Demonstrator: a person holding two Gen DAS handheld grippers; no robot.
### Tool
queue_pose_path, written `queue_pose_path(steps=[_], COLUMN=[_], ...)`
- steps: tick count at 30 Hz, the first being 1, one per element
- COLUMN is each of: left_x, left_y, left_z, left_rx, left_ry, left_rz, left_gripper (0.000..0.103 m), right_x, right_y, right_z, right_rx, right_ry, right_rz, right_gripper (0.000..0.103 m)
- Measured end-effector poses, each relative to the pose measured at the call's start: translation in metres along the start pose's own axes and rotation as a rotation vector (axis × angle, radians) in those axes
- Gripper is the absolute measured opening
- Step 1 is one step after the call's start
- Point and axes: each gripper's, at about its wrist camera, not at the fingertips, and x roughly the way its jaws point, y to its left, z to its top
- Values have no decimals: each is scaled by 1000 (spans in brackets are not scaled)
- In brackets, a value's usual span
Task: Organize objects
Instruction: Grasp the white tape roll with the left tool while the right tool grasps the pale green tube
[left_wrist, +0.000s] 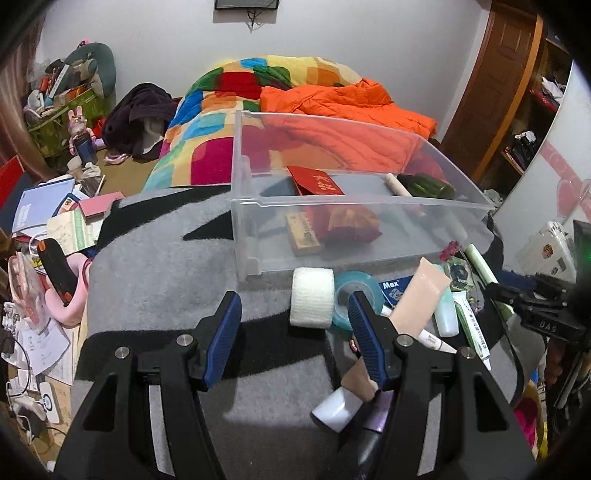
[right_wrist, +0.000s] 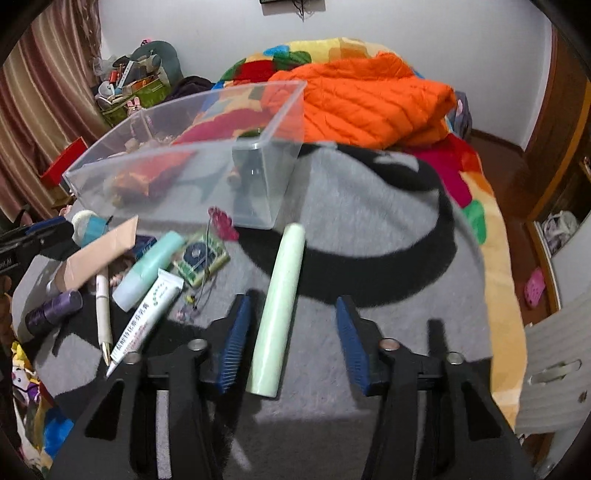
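A clear plastic bin stands on a grey and black blanket and holds a red booklet, a green bottle and a snack packet. My left gripper is open, with a white gauze roll lying between its fingertips and a teal tape roll beside it. My right gripper is open over a pale green tube that lies between its fingers. The bin also shows in the right wrist view.
A beige tube, a mint bottle, a white ointment tube, a pen, a purple bottle and a green card lie in a pile. An orange jacket lies behind. Clutter lines the floor at left.
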Motion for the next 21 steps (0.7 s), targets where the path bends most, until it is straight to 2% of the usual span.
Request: queue_pose_path(steps=[3, 5, 6, 11, 21], left_x=[6, 10, 12, 17, -8], left_y=[-2, -2, -1, 1, 4], left_z=[0, 2, 3, 3, 2], left_rx=[11, 10, 6, -16, -18], left_ry=[4, 8, 11, 9, -48], left_rz=[2, -2, -8, -27, 2], left_gripper=[56, 48, 42, 26, 24], right_x=[-1, -2, -2, -5, -27], right_y=[2, 3, 4, 7, 11], right_z=[-2, -3, -3, -7, -13], right_rx=[-4, -2, -1, -12, -3], right_ry=[-19, -22, -24, -42, -90], right_rz=[-19, -15, -18, -29, 2], right_gripper=[29, 14, 14, 14, 14])
